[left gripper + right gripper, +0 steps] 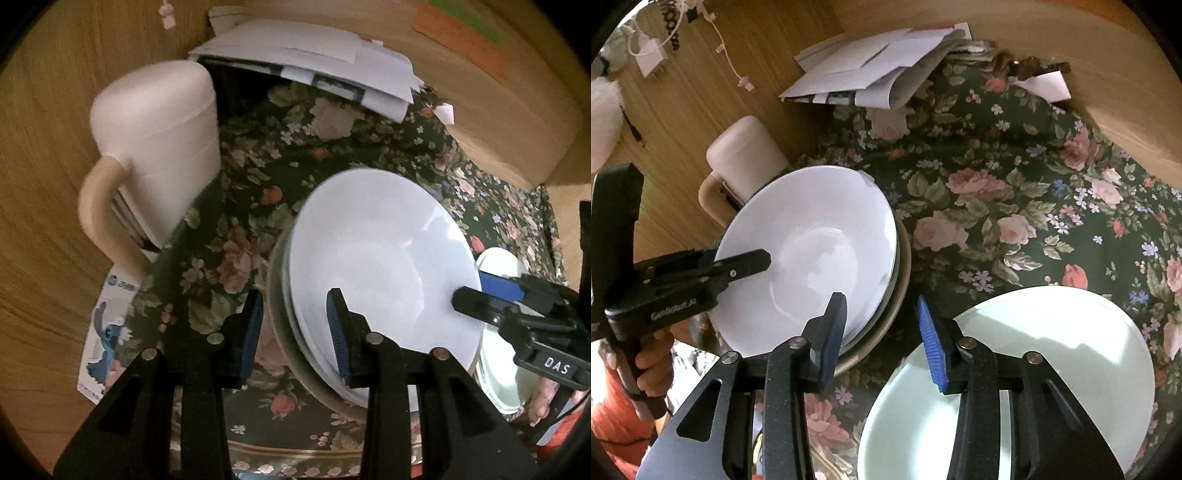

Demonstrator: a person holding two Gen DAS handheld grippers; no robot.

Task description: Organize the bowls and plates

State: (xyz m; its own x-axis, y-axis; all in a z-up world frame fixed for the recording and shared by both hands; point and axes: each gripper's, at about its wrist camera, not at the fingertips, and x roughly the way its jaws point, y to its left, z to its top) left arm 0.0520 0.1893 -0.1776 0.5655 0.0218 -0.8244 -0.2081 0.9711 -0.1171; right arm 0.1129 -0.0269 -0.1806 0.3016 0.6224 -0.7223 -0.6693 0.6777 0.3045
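Lettering shows on both tools: "DAS" in white on a black tag on the right tongs (pixel 480 291), seen from the left wrist, and "GenRobot.AI" on the body of the left tongs (pixel 738 264), seen from the right wrist. A card with a blue cartoon creature (pixel 107 332) lies at the edge of the floral cloth (pixel 1015 192) covering the surface; its small print is too blurred to read.

The stack of white plates (pixel 812 243) sits in a beige dish (pixel 901 280) on the cloth, beside an overturned cream mug (pixel 159 147). The left tongs stand partly open astride the stack's near rim, pads apart from it, gripping nothing. The pale green bowl (pixel 1052 354) rests just right of the stack. The right tongs are partly open too, one blue pad above the bowl's rim, holding nothing. White envelopes (pixel 875 70) lie at the back.
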